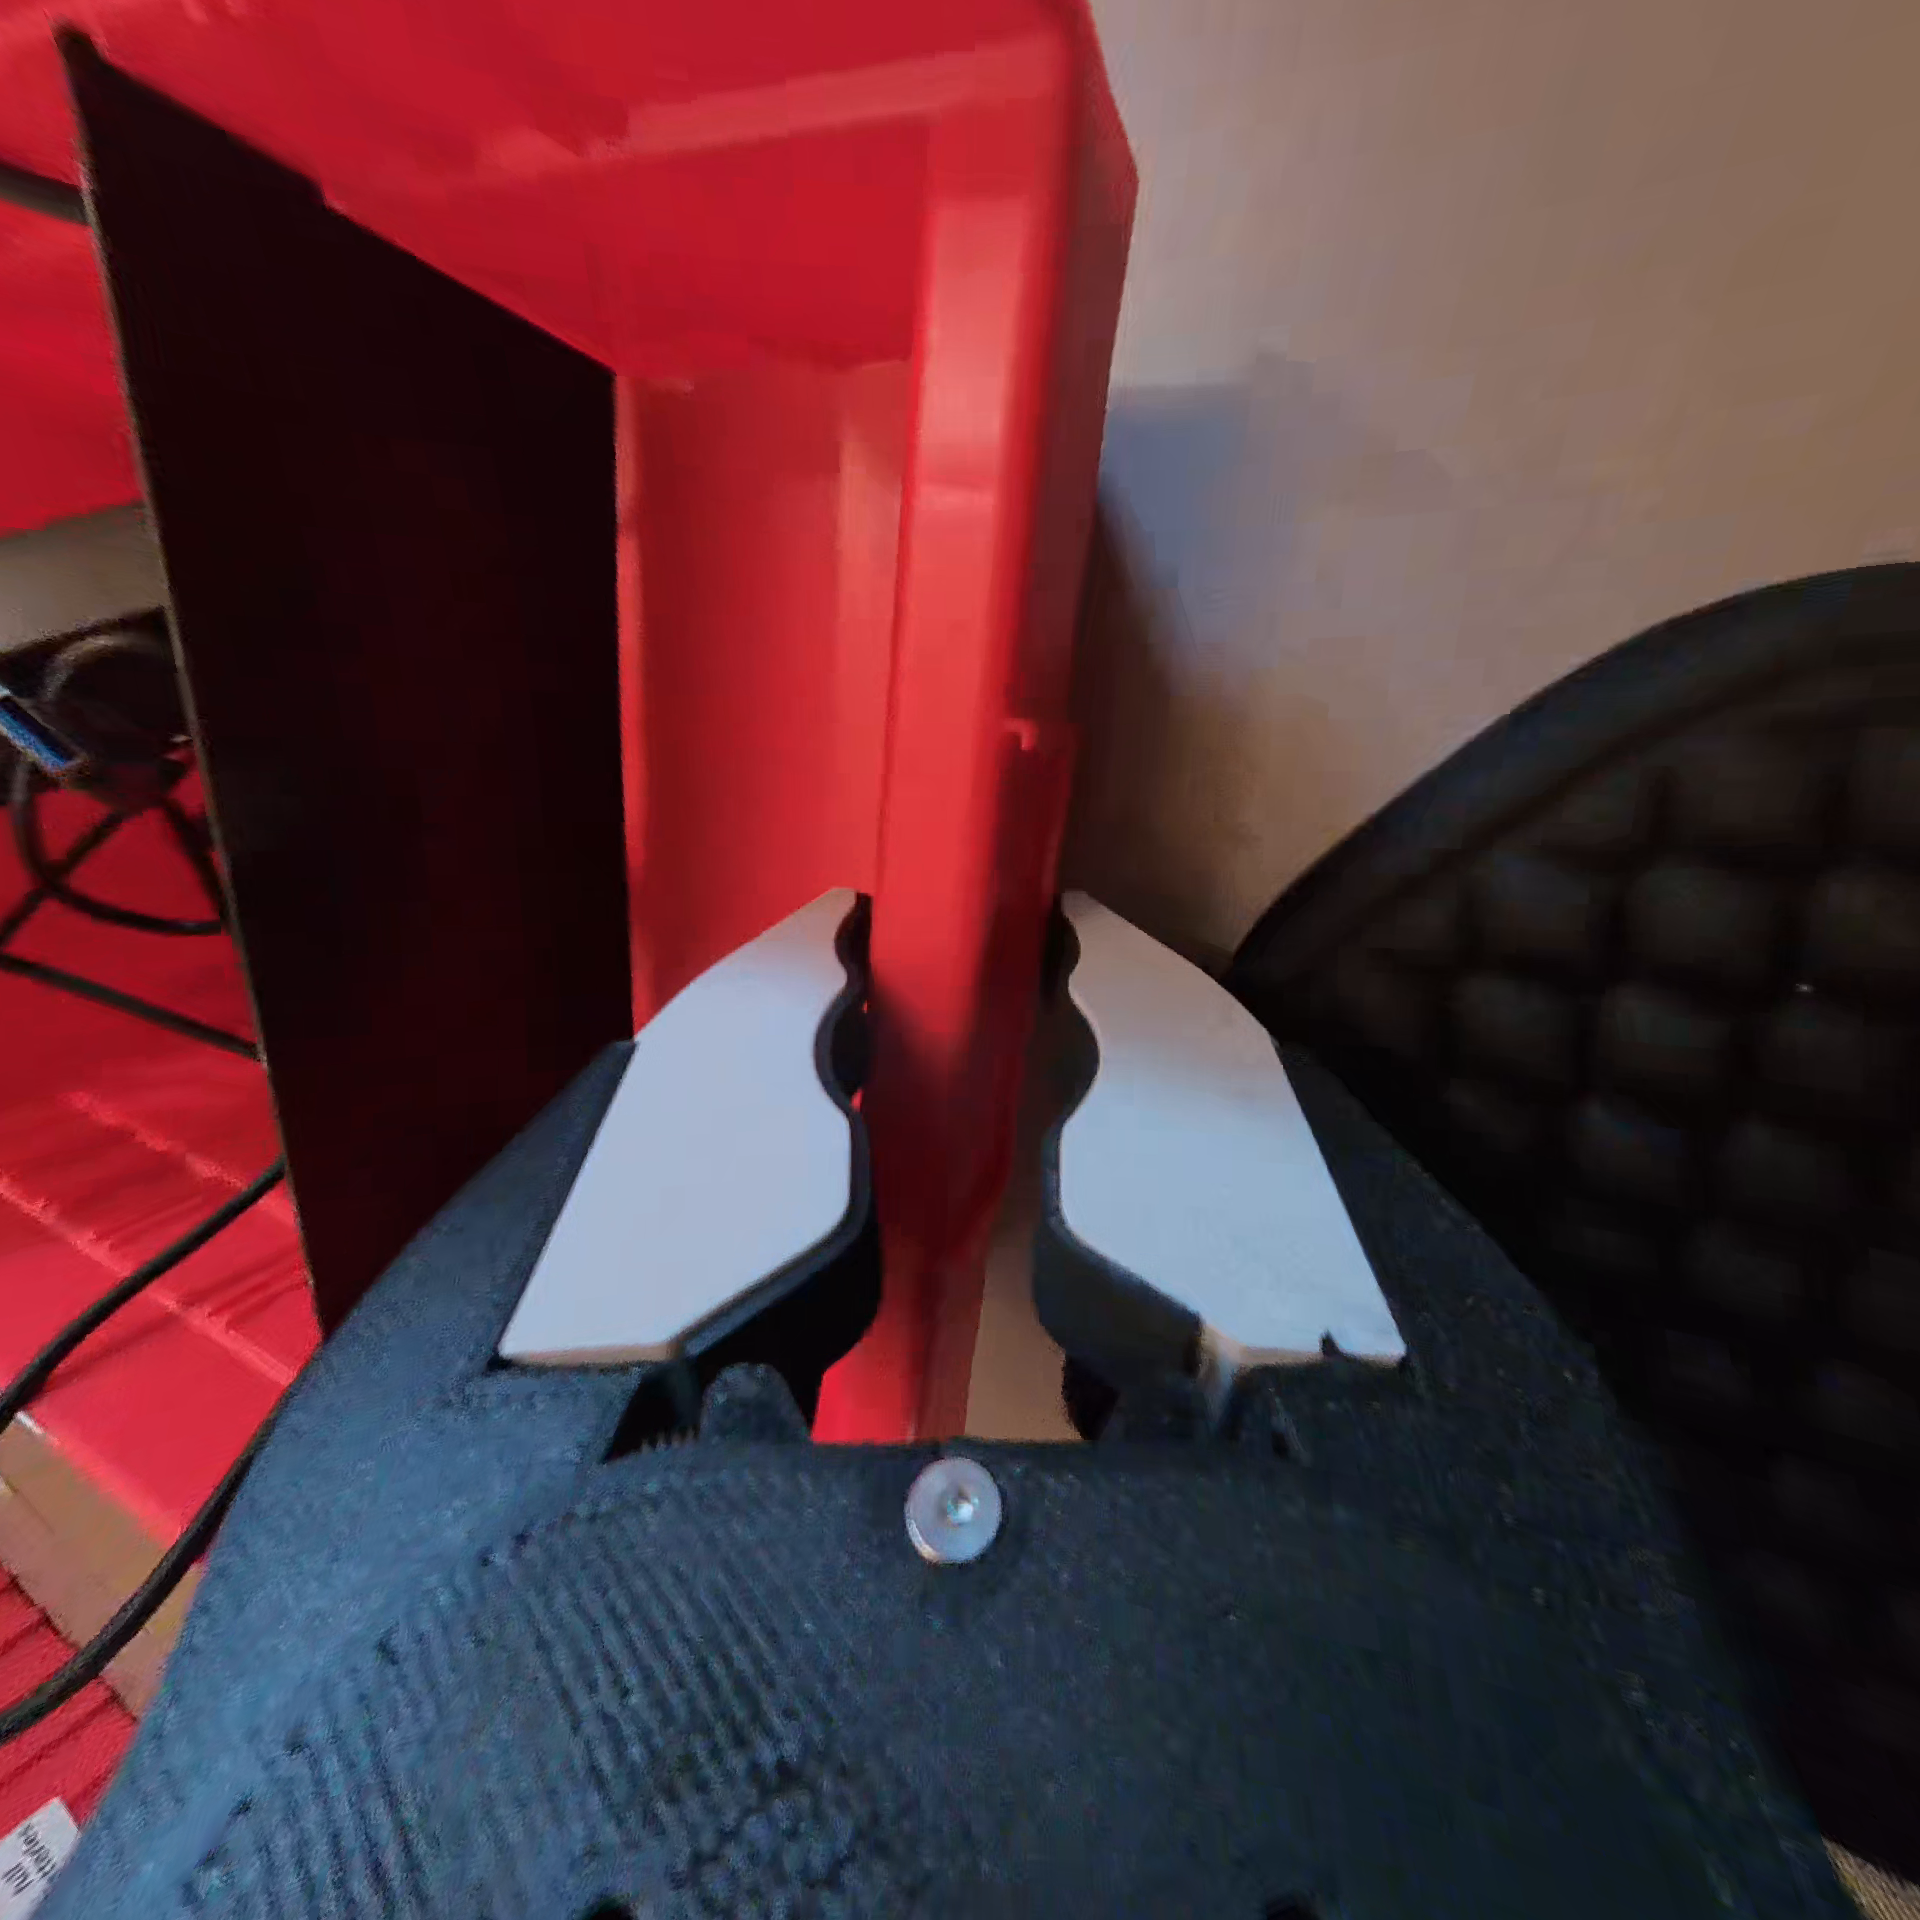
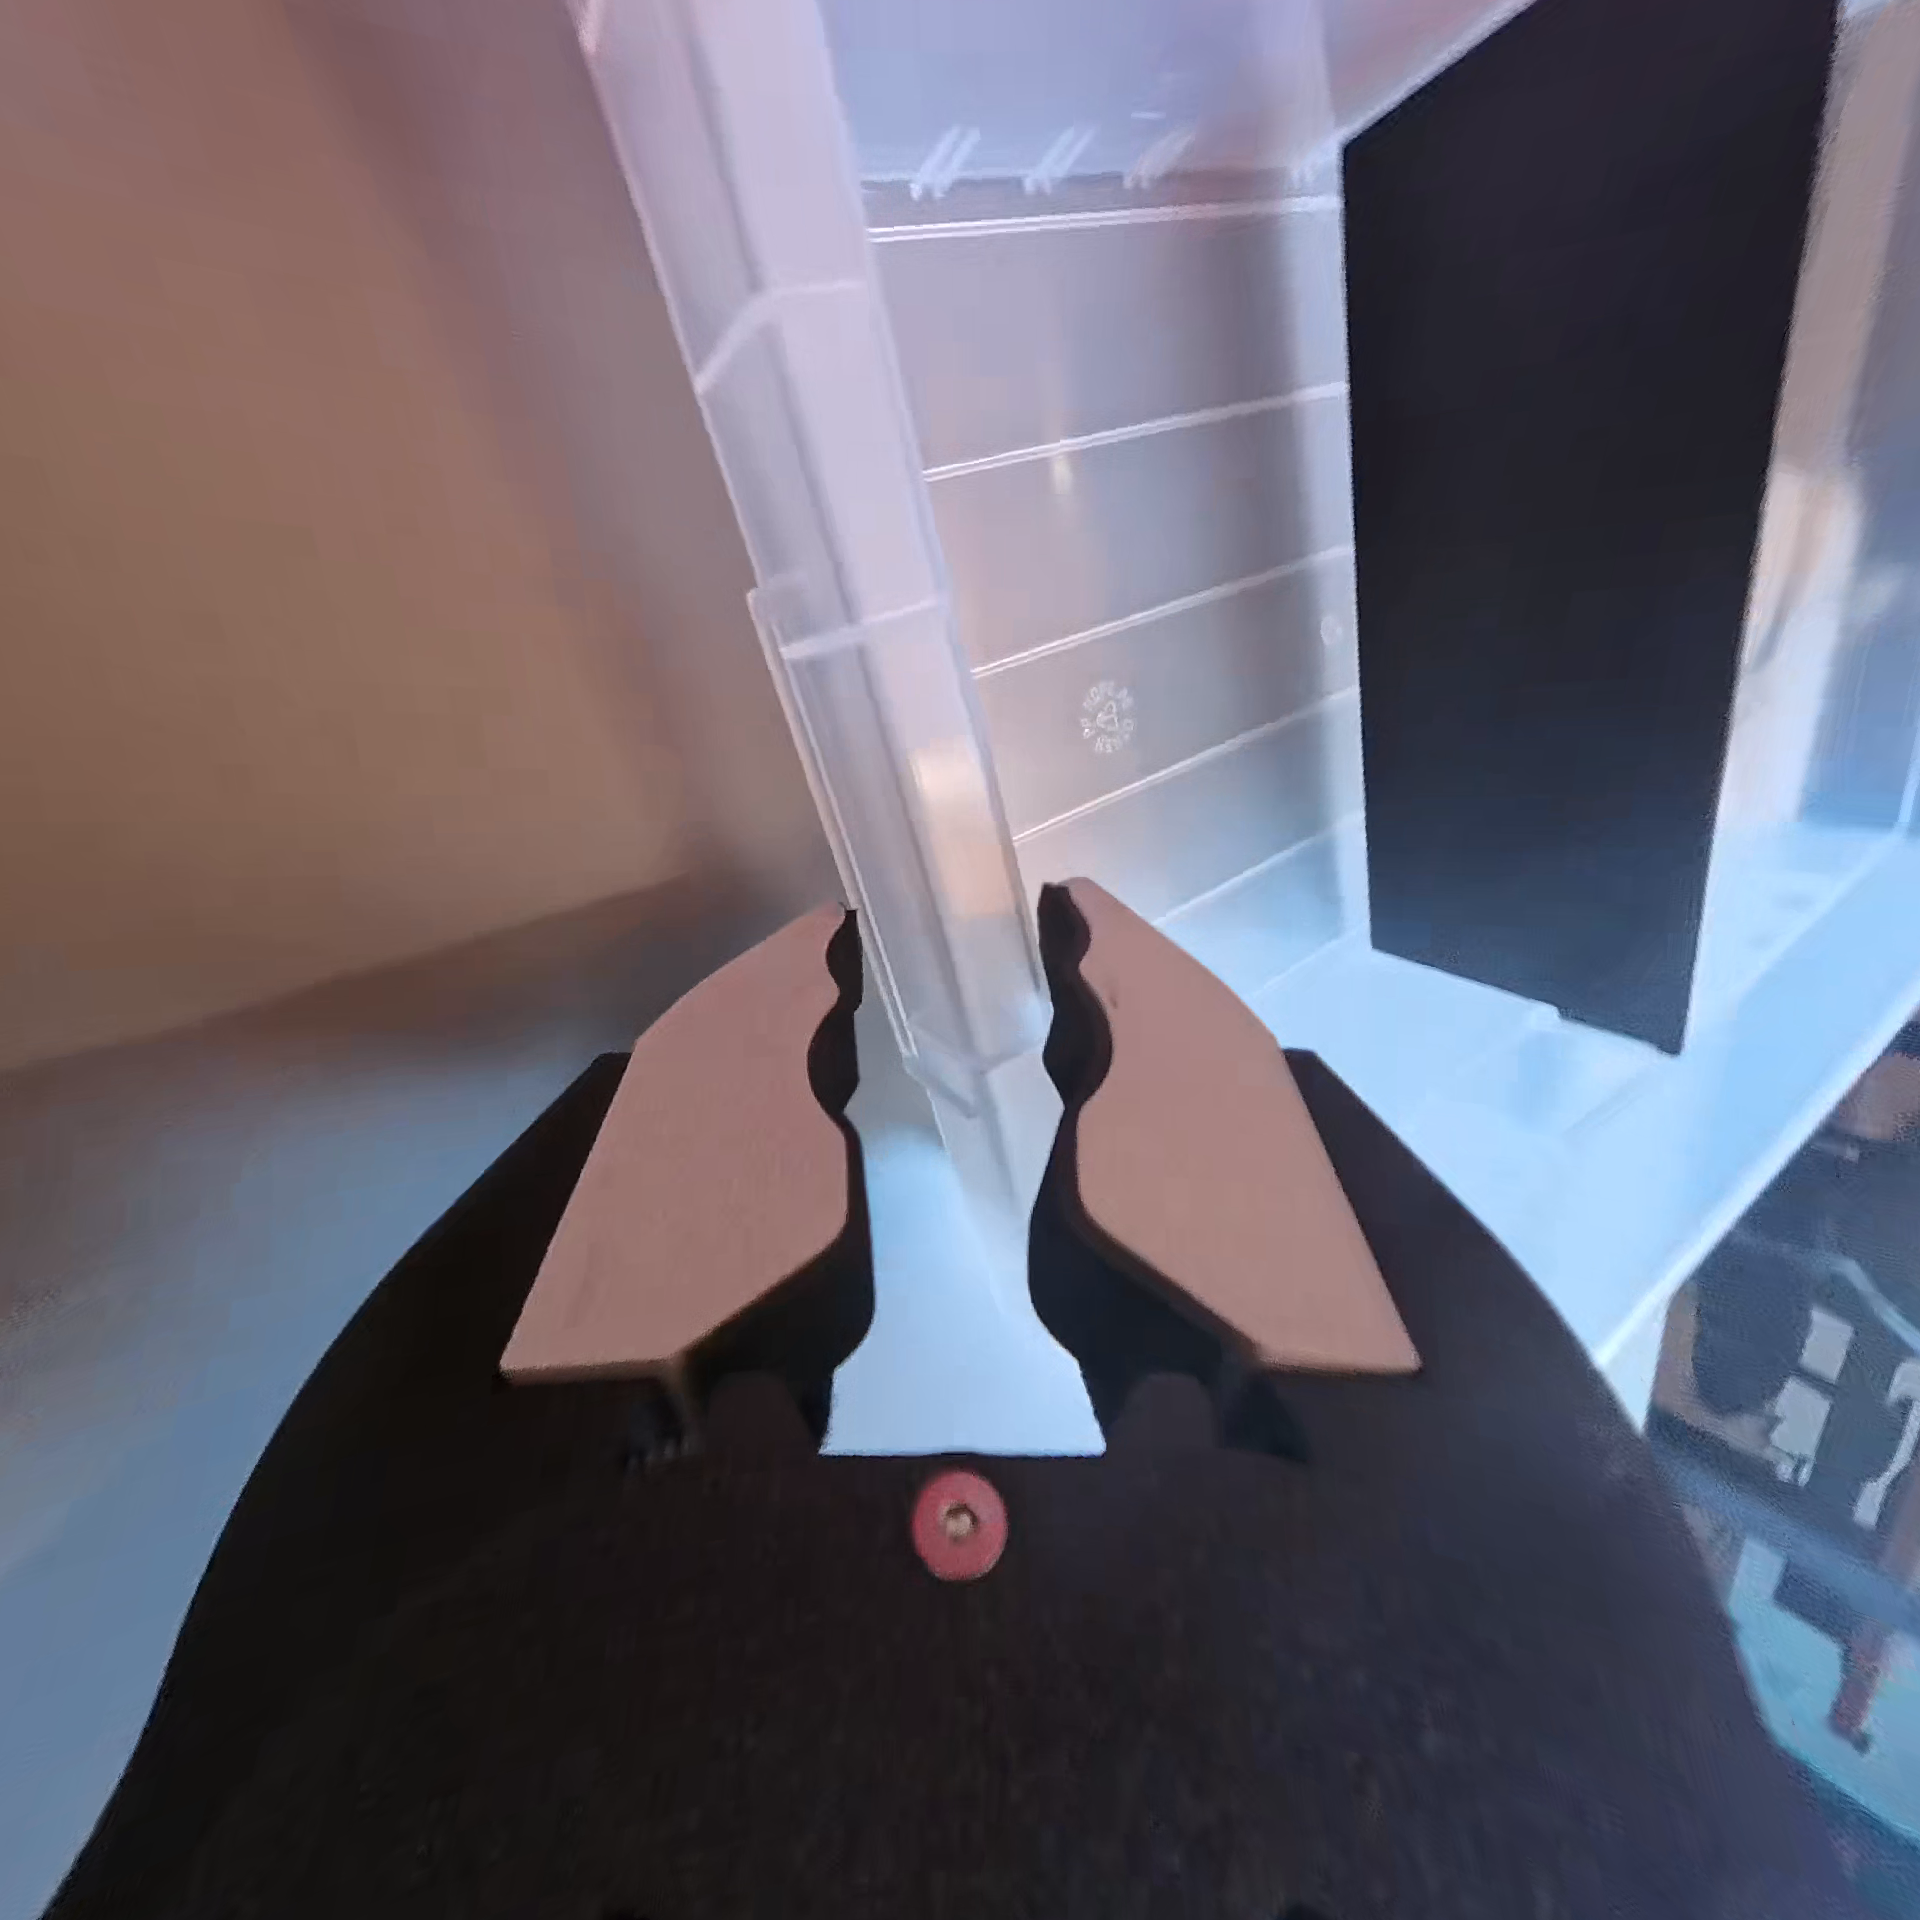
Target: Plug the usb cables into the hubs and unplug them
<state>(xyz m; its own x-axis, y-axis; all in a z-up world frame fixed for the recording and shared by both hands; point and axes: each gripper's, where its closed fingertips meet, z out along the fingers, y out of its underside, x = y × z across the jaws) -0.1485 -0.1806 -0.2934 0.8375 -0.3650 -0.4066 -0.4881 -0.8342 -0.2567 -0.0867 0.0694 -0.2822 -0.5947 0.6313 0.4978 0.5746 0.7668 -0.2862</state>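
In the left wrist view my left gripper [image 1: 961, 906] is shut on the upright side wall of a red plastic box [image 1: 966, 623]. A black divider panel [image 1: 384, 727] stands inside the box. A blue-tipped USB plug [image 1: 36, 740] and black cables [image 1: 114, 914] lie on the box's red floor at the far left. No hub is clearly visible. In the right wrist view my right gripper [image 2: 948, 904] is shut on the side wall of a clear plastic box [image 2: 894, 623], which holds another black panel [image 2: 1558, 571].
A black mesh chair back [image 1: 1662, 1091] is close on the right of the red box, with a beige wall [image 1: 1507, 312] behind. A beige wall [image 2: 312, 520] is left of the clear box. Dark items with white parts [image 2: 1808, 1413] show blurred through its lower right. The tips of one gripper are about 25 cm away from the tips of the other.
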